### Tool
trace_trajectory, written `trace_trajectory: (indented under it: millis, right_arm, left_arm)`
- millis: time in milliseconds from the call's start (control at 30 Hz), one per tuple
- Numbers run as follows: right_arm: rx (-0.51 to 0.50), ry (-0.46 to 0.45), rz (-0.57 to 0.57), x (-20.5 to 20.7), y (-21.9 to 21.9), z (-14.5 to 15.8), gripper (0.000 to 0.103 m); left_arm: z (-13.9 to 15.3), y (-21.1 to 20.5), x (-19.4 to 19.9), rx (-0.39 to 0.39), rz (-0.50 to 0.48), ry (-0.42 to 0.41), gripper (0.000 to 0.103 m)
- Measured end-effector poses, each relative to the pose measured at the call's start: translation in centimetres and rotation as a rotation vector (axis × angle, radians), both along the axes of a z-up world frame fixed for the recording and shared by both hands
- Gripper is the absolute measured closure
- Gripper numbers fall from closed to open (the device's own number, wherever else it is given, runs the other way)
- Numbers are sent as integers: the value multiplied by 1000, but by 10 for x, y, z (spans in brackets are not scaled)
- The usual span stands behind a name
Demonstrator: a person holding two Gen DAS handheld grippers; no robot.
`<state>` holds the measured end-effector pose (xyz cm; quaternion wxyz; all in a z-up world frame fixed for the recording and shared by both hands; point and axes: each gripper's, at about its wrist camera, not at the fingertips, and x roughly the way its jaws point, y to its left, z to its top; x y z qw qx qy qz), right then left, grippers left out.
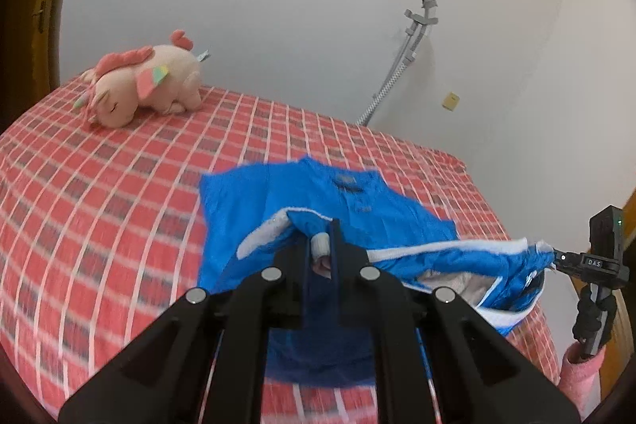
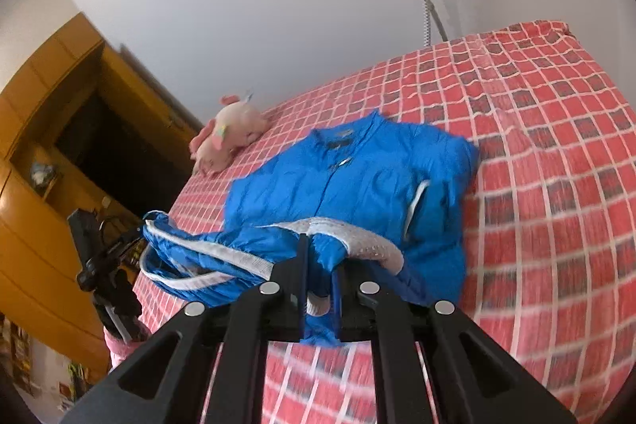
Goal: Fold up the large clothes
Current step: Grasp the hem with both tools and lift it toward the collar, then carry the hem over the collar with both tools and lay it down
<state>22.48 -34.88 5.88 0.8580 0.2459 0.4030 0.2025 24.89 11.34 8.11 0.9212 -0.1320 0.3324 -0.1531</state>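
Both grippers, left (image 1: 322,249) and right (image 2: 318,265), have jaws clamped on the grey ribbed hem of a crinkly blue jacket (image 2: 349,181), lifted above the red checked bed (image 2: 556,165); a plush toy (image 1: 147,86) lies far left.

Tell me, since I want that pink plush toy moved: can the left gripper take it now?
Probably not: the left gripper is shut on the blue jacket's hem; the pink plush toy lies far across the bed.

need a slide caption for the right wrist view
Right gripper shut on the grey-trimmed hem of a blue jacket, lifting it over a red checked bed, pink plush toy behind.
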Motion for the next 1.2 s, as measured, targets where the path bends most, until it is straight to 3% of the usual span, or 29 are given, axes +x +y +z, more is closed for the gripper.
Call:
trace_trajectory:
  millis: [200, 367, 633, 767, 800, 833, 900, 1033, 1200]
  right_arm:
    - [-10, 78, -31, 66, -10, -23, 95]
    - [-19, 164, -39, 127, -16, -56, 95]
    - [-21, 302, -42, 193, -16, -118, 93]
    - [2, 285, -14, 189, -18, -114, 82]
    - [15, 266, 0, 183, -19, -109, 72]
    - [12, 249, 6, 178, -19, -104, 48]
    - [-45, 167, 2, 162, -18, -87, 28]
    - [-135, 135, 24, 138, -13, -76, 28]
    - [-225, 219, 66, 131, -1, -104, 28]
  left_arm:
    - [-17, -14, 75, 24, 18, 10, 95]
    - [-47, -24, 141, 62, 32, 60, 95]
    - [-122, -27, 220, 109, 65, 240, 90]
    - [-128, -19, 225, 50, 41, 279, 86]
    - [-125, -17, 222, 35, 32, 280, 80]
    - [-118, -12, 216, 9, 17, 277, 62]
    - [-106, -3, 202, -26, 2, 251, 41]
    - [-96, 15, 178, -1, 21, 238, 35]
    - [-118, 26, 146, 35, -7, 296, 30]
